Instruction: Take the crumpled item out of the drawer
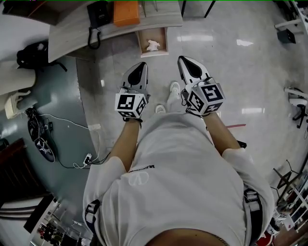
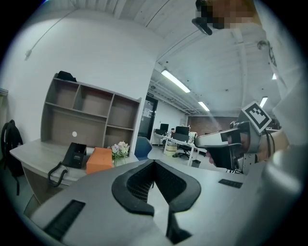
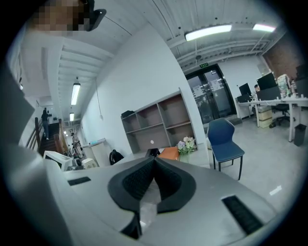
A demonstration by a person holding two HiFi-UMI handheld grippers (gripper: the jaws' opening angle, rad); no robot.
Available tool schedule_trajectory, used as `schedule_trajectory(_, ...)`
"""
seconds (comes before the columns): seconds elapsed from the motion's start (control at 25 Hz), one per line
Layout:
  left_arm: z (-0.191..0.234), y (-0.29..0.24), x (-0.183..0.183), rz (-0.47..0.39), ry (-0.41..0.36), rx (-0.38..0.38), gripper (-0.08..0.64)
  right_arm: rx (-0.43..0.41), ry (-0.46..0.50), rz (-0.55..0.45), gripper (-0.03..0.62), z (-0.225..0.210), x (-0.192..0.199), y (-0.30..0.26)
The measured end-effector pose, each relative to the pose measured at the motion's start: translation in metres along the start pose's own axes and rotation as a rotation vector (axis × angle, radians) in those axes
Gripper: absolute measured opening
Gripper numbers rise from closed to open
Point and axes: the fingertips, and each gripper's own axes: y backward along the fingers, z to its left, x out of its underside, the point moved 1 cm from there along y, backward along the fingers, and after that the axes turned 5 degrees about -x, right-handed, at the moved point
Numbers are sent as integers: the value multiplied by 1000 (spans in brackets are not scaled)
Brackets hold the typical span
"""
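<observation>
Head view: open drawer (image 1: 160, 35) holds one white crumpled item (image 1: 153, 45); left gripper (image 1: 140, 67) and right gripper (image 1: 186, 61) near drawer, both clenched, empty.

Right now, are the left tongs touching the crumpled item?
Apart. Head view shows floor between the left tongs and the crumpled item in the drawer.

In drawer (image 1: 150, 34) at desk (image 1: 72, 29) front lies crumpled item (image 1: 153, 45); on desk, phone (image 1: 98, 13) L of box (image 1: 126, 13)

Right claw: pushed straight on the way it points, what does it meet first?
Likely the orange box on the desk, which shows just beyond the tips of the shut right claw in its view. Nothing nearer shows, but depth is unclear.
</observation>
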Motion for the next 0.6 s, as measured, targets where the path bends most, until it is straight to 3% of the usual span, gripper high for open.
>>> schedule_trajectory(0.24,4,-63,20,63,5,-28,0,-48,-21,111,2,-45,7,-52)
schedule_trajectory(0.6,16,-133,36,91,38,-110,0,-117,-65,134,2,-94,27,-125)
